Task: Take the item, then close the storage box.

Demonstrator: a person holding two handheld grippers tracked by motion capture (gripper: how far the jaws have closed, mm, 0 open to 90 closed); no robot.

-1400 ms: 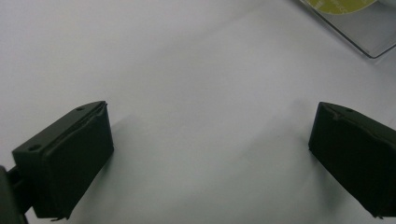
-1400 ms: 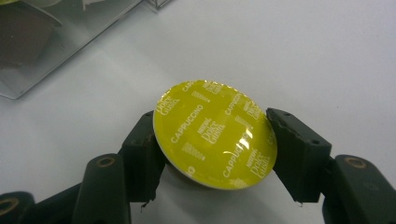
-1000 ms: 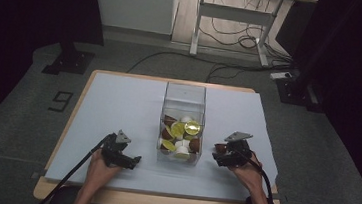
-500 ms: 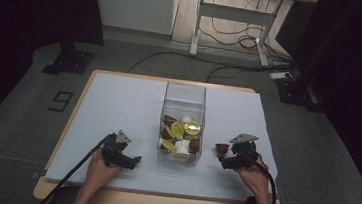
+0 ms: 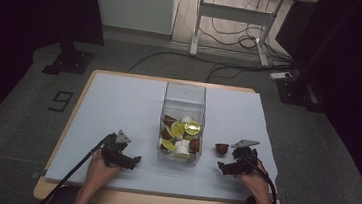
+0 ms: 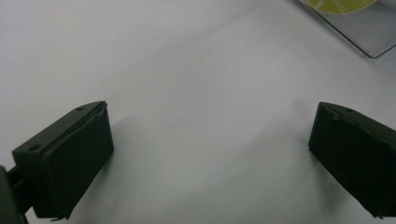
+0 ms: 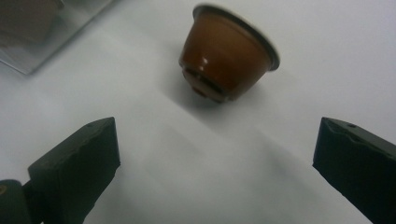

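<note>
Right gripper [image 7: 215, 163]: jaws just opening, wide, empty
Capsule [image 7: 227, 56]: brown, free beyond jaws
Left gripper [image 6: 210, 154]: wide apart, empty
Box [image 5: 185, 95]: capsules inside, high view

One brown capsule [image 5: 222, 147] right of the clear box [image 5: 185, 93]; one box, many capsules inside, uncountable; two grippers

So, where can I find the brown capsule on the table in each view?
High view: brown capsule lies right of the clear box, ahead of the right gripper.
Right gripper view: upper centre, beyond the open jaws.
Left gripper view: not in it.
Shared landmark: the clear box's corner.
</note>
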